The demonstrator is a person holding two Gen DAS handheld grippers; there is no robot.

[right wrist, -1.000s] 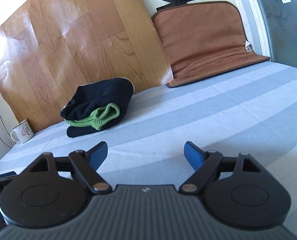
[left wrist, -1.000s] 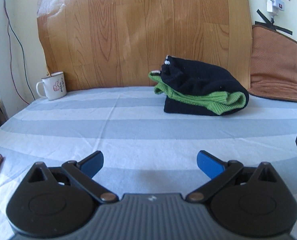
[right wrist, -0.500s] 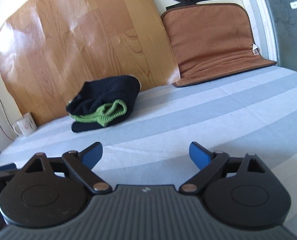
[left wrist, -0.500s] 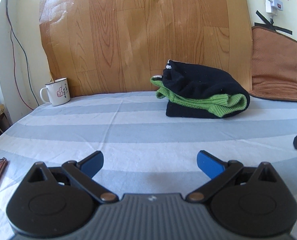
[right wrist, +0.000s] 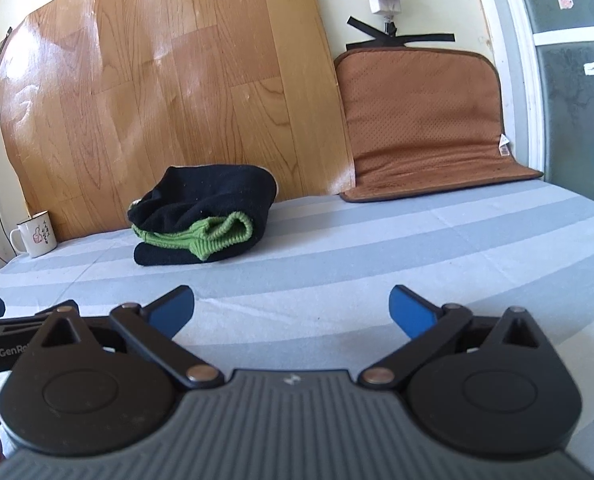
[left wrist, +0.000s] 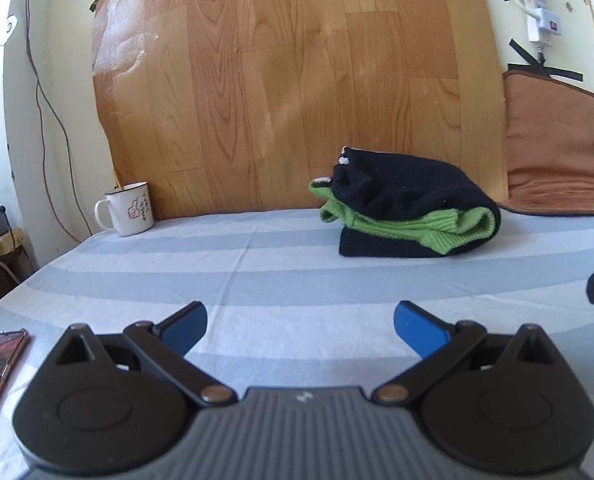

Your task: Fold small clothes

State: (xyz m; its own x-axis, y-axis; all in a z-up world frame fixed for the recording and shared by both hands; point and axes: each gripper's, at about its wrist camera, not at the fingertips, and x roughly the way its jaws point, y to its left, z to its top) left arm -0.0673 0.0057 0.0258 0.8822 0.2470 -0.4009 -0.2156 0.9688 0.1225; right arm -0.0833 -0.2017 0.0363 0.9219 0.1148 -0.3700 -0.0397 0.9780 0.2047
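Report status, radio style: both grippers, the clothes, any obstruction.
Left gripper open, empty. Right gripper open, empty. Clothes folded, black over green, on the sheet, untouched. Mug far left; path clear.

Open striped sheet [left wrist: 281, 280] ahead, folded garment [left wrist: 413, 216] far right, mug [left wrist: 127, 210] far left, wood panel [left wrist: 289, 80] behind.

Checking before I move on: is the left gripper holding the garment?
No, the left gripper is open and empty, well short of the folded black-and-green garment.
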